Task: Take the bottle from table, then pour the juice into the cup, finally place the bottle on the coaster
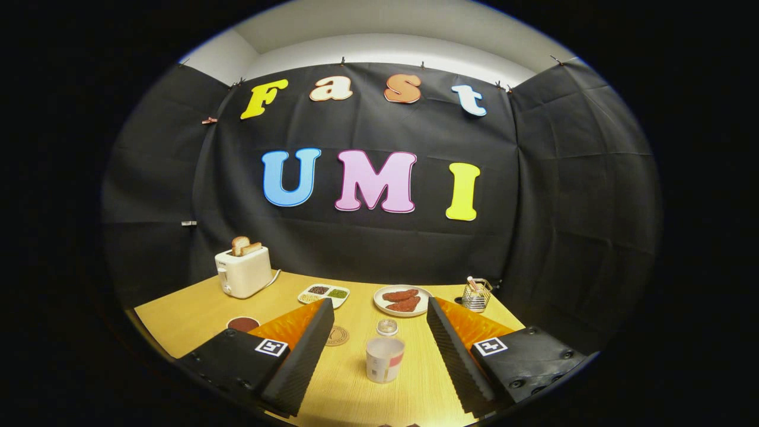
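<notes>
Gripper (379,338) fingers wide apart, holding nothing. Cup (384,359) between them, mid-tabletop (178,320); small lidded bottle (387,327) just behind cup. Coaster (337,336) beside left finger. Toaster (243,271) w/ bread at far left corner; plate (403,300) & wire holder (476,295) near back edge.

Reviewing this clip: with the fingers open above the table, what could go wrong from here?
1. The small clear bottle stands close behind the cup, between the open fingers; reaching for it might knock the cup over.
2. The coaster lies partly hidden behind one finger, so placing the bottle there could land off-centre.
3. The plate just beyond could be bumped on overshoot.
</notes>
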